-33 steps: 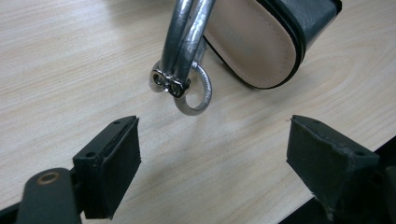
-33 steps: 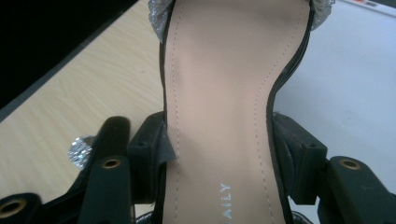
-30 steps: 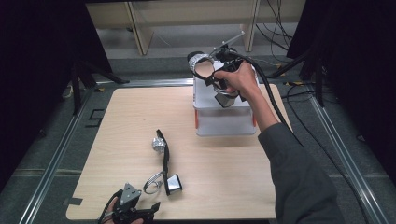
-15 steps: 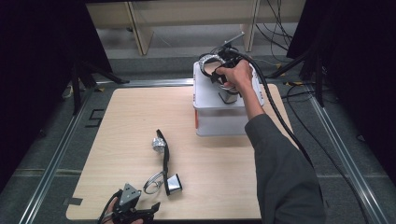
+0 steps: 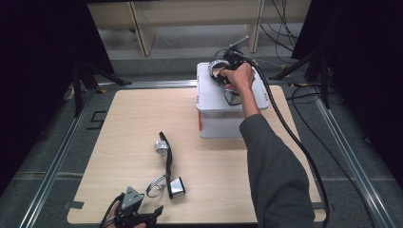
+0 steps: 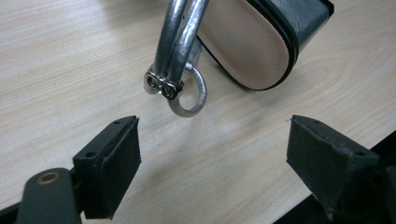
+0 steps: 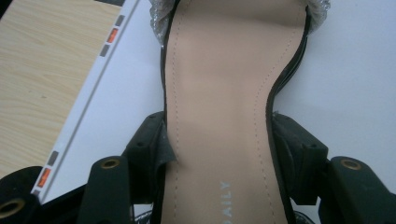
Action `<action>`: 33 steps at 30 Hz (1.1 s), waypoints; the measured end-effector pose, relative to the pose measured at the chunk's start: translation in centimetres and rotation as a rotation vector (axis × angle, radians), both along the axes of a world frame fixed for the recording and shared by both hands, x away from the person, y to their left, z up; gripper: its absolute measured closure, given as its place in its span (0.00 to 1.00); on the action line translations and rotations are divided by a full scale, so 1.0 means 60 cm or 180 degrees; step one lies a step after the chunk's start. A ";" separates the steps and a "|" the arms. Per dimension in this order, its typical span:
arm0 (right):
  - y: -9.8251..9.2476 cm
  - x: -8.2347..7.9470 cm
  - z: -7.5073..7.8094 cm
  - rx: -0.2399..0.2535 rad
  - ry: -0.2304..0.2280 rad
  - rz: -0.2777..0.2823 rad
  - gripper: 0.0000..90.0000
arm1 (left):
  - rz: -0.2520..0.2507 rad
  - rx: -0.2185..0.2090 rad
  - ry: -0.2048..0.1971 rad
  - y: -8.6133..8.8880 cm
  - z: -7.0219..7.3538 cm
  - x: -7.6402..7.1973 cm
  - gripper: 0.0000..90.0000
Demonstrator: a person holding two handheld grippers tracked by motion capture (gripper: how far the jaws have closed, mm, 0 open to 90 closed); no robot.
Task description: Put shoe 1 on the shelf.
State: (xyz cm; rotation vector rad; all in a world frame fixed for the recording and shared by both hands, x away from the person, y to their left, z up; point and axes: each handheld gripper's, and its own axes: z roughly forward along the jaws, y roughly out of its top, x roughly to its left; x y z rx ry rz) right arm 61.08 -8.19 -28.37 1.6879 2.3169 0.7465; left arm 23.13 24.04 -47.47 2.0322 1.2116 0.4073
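A black sandal with a beige insole (image 7: 219, 70) and a silver toe strap is clamped at its waist by my right gripper (image 7: 219, 144), just over the lid of a white box (image 7: 345, 70). From the high view this sandal (image 5: 217, 71) hangs at the box's far left corner. The matching sandal (image 5: 165, 151) lies on its side on the wooden table, its block heel (image 5: 177, 187) toward me. My left gripper (image 5: 138, 216) rests at the table's front edge, open (image 6: 212, 140), with the sandal's silver ankle strap and ring (image 6: 175, 88) just beyond its jaws.
The white box (image 5: 228, 107) stands at the table's far right. A thick black cable (image 5: 290, 137) trails from the right gripper along the person's sleeve. Metal rails frame the table (image 5: 142, 114), and wooden furniture legs stand behind it.
The right gripper has carried its sandal rightward and down, from beyond the box's far left corner to over the lid. The left gripper and the table sandal have not moved.
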 end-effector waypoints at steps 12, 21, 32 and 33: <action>0.008 -0.005 0.001 0.0066 -0.0171 -0.0109 0.43 | -0.0032 0.0068 0.0010 0.002 0.001 0.001 0.19; -0.016 -0.029 0.044 0.0389 -0.0438 0.0115 0.37 | -0.0015 0.0039 0.0036 0.002 0.003 0.000 0.19; -0.072 -0.116 0.083 0.0584 -0.0554 0.0552 0.32 | -0.0032 0.0140 -0.0035 0.003 0.000 0.004 0.19; -0.077 -0.123 0.083 0.0565 -0.0570 0.0594 0.32 | -0.0021 0.0118 -0.0014 0.003 0.000 0.003 0.19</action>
